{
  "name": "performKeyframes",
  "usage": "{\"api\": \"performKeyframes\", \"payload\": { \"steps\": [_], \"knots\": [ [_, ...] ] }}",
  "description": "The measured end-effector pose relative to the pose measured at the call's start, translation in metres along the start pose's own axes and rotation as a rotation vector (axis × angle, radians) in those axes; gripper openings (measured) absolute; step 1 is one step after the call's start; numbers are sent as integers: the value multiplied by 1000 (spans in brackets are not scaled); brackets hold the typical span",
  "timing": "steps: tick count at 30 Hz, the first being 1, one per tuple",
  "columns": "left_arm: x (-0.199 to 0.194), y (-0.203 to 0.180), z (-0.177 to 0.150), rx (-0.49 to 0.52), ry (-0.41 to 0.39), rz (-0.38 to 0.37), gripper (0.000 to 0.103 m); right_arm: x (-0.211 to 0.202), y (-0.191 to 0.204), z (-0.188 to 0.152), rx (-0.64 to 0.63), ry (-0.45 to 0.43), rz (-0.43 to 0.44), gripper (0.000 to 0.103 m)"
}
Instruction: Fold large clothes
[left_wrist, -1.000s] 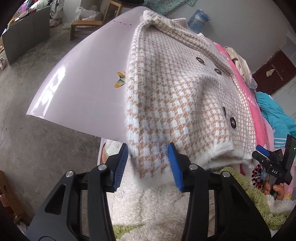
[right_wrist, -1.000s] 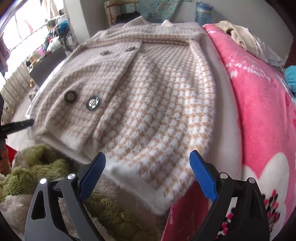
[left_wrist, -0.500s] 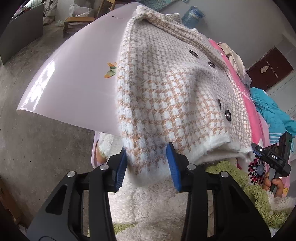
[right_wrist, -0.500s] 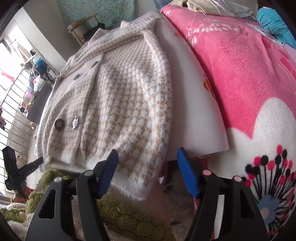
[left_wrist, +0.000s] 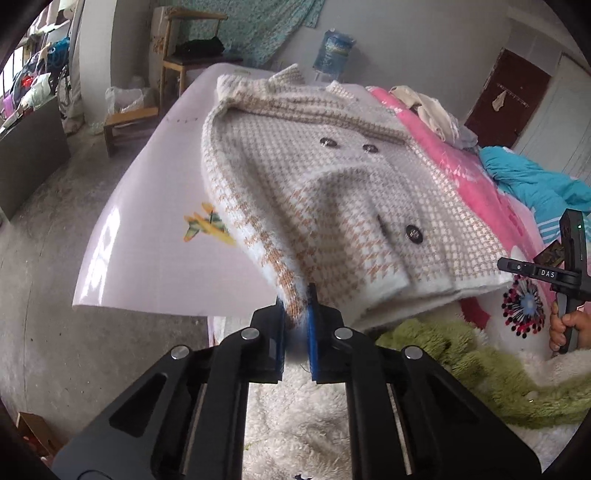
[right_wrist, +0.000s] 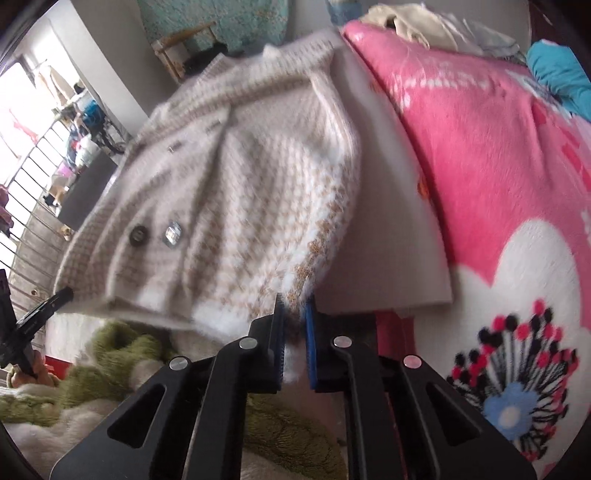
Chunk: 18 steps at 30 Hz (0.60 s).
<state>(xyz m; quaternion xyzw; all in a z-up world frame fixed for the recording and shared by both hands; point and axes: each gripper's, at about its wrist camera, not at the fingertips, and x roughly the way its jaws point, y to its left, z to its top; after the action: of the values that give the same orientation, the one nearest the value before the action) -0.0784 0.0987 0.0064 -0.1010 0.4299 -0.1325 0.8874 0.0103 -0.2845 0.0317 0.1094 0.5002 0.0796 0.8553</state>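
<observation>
A fluffy beige-and-white houndstooth coat (left_wrist: 332, 192) with dark buttons lies face up on a glossy pale board (left_wrist: 147, 240), sleeves folded in. My left gripper (left_wrist: 295, 306) is shut on the coat's near left hem corner. My right gripper (right_wrist: 293, 314) is shut on the near right hem corner of the coat (right_wrist: 236, 206). The right gripper also shows at the right edge of the left wrist view (left_wrist: 554, 273), held by a hand.
The board (right_wrist: 388, 229) rests on a bed with a pink flowered blanket (right_wrist: 498, 184). A green and white fluffy blanket (left_wrist: 461, 358) lies under the grippers. Blue and cream clothes (left_wrist: 532, 181) are piled at the far right. Concrete floor (left_wrist: 44, 258), a wooden stool and a water jug are beyond.
Both grippers have closed on the coat's near hem corners, left on the left corner and right on the right. Both views have lowered and tilted up toward the room.
</observation>
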Motion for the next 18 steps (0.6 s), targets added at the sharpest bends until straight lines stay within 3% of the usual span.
{"api": "performKeyframes", "payload": {
  "steps": [6,13,18],
  "knots": [
    [-8,2,49,-13,-106,-28,9,-12,14,47,-29,-121,54,9],
    [23,25,125,-76,-139,-15,9,13,15,119,-7,-237,95,10],
    [65,46,173,-120,-132,13,9,52,4,165,67,-256,109,10]
  ]
}}
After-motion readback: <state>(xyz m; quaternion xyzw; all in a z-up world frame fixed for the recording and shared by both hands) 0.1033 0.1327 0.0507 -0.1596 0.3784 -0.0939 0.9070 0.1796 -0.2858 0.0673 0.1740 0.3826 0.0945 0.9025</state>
